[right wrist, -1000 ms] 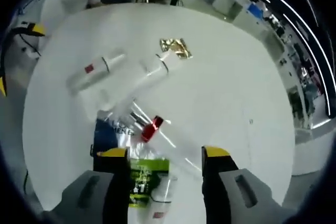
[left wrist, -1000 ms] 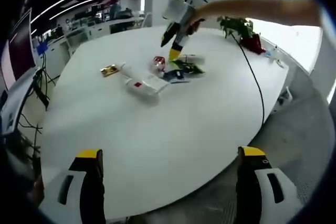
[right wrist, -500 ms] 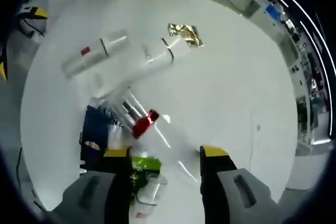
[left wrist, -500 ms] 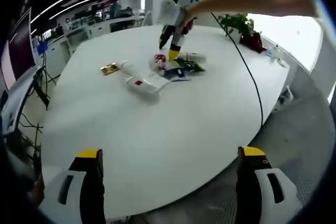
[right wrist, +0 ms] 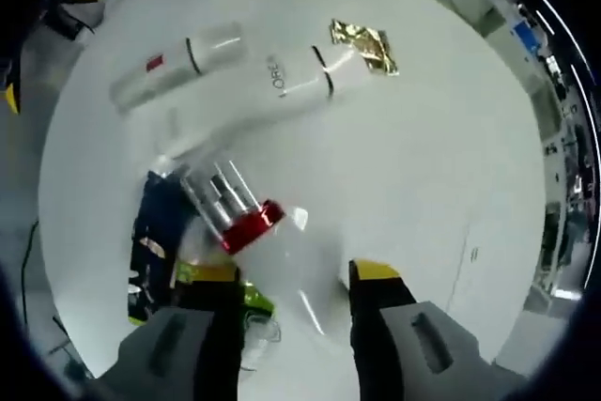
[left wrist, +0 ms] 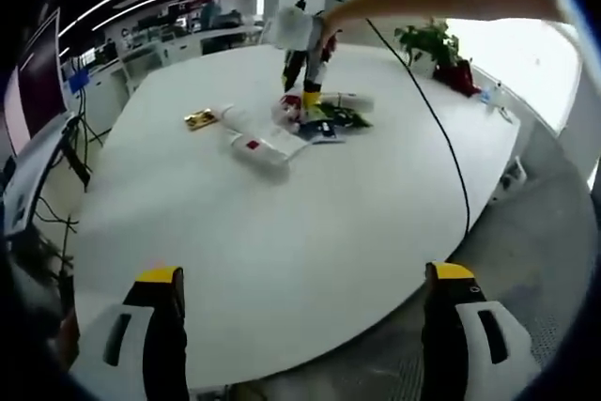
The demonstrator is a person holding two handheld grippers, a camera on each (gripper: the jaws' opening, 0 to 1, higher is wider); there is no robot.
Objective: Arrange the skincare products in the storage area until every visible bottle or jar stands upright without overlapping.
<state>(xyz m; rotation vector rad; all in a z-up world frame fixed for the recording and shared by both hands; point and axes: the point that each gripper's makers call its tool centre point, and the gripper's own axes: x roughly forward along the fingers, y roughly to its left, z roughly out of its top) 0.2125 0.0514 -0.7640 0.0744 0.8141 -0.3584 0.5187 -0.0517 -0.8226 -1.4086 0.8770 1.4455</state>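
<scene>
Several skincare products lie in a heap on the round white table [left wrist: 310,223]. In the right gripper view a clear bottle with a red cap [right wrist: 246,225] lies on its side just ahead of my open right gripper [right wrist: 293,274], close to its left jaw. Two white tubes lie flat beyond it, one with a red label [right wrist: 178,68] and one with dark lettering [right wrist: 300,77]. A gold sachet [right wrist: 364,44] lies by the lettered tube. In the left gripper view my right gripper [left wrist: 302,49] hangs over the heap [left wrist: 305,119]. My left gripper [left wrist: 305,274] is open, at the table's near edge.
A dark blue sachet [right wrist: 150,241] and a green sachet [right wrist: 255,302] lie under my right gripper's left jaw. A potted plant [left wrist: 432,44] stands at the far right of the table. A black cable [left wrist: 451,147] runs across the table. Desks stand beyond.
My right gripper has dropped closer to the heap and shifted towards the red-capped bottle, which now looks larger in its view. The left gripper and the products have stayed put.
</scene>
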